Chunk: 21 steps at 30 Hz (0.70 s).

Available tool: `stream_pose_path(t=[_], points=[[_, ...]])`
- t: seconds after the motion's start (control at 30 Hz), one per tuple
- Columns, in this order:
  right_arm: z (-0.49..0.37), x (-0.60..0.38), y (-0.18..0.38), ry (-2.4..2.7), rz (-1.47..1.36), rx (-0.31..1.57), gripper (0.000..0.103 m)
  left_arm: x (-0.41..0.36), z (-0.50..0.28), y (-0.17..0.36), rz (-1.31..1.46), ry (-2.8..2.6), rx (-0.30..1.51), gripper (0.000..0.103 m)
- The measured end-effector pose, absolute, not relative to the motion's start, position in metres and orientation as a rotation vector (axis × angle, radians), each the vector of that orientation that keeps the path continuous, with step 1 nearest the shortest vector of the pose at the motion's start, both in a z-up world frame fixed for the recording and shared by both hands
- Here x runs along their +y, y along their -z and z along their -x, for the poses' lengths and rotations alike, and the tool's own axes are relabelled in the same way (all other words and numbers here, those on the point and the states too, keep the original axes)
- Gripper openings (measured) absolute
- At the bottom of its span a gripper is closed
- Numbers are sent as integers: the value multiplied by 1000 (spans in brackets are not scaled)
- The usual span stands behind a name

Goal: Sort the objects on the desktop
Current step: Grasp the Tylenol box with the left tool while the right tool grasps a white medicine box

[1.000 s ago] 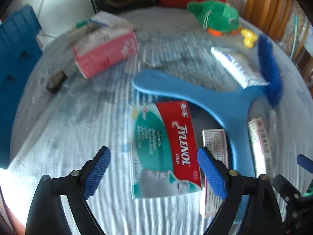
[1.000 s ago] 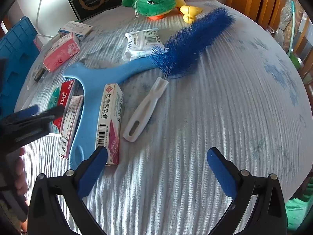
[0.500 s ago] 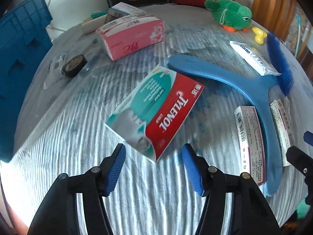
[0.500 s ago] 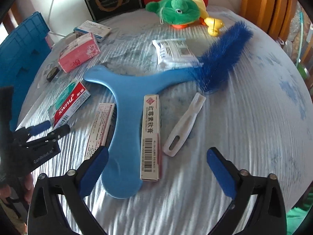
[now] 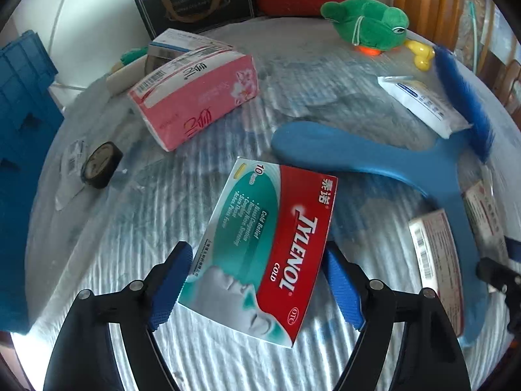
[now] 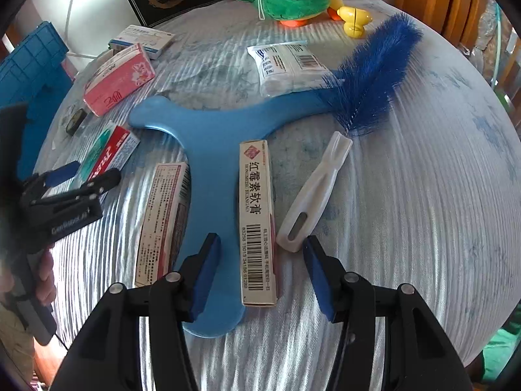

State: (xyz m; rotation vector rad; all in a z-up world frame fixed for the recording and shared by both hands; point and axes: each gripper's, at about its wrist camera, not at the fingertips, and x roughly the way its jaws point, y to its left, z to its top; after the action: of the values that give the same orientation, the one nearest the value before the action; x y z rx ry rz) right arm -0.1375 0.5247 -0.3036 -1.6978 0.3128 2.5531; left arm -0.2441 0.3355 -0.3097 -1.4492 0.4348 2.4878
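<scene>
Both tongs stood spread, pinching nothing. Left tongs (image 5: 255,288) had just been opening, with the cold-medicine box (image 5: 263,254) lying lower centre between the pads, its long axis running up the frame, roughly in line with the fingers. Right tongs (image 6: 260,275) had just been closing astride the ointment box (image 6: 257,221), also lengthwise up the frame, resting partly on the blue brush handle (image 6: 211,150).

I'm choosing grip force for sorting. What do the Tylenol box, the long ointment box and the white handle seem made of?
Tylenol box: glossy printed card, sharp folded edges. Long ointment box: thin matte card with a printed barcode. White handle: probably smooth hard plastic, moulded with a slot.
</scene>
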Motion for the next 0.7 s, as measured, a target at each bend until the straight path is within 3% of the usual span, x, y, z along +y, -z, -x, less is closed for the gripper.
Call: stream_pose_path(t=[0.17,0.5,0.57,0.6,0.7], points=[[136,522,300,-2544,1674,292,39,333,214,306,1507,-2480,410,80],[131,511,296,-2565,1637,230,38,333,187,309,1508,-2467,425,80],[131,511,299,-2563,1656,242,32,333,183,304,1499,-2483,408,80],[130,512,297,-2564,1649,243,19,332,181,301,1489,-2493,393,80],[126,512,286,-2591,1629,216,18,332,176,284,1441,-2523,368,80]])
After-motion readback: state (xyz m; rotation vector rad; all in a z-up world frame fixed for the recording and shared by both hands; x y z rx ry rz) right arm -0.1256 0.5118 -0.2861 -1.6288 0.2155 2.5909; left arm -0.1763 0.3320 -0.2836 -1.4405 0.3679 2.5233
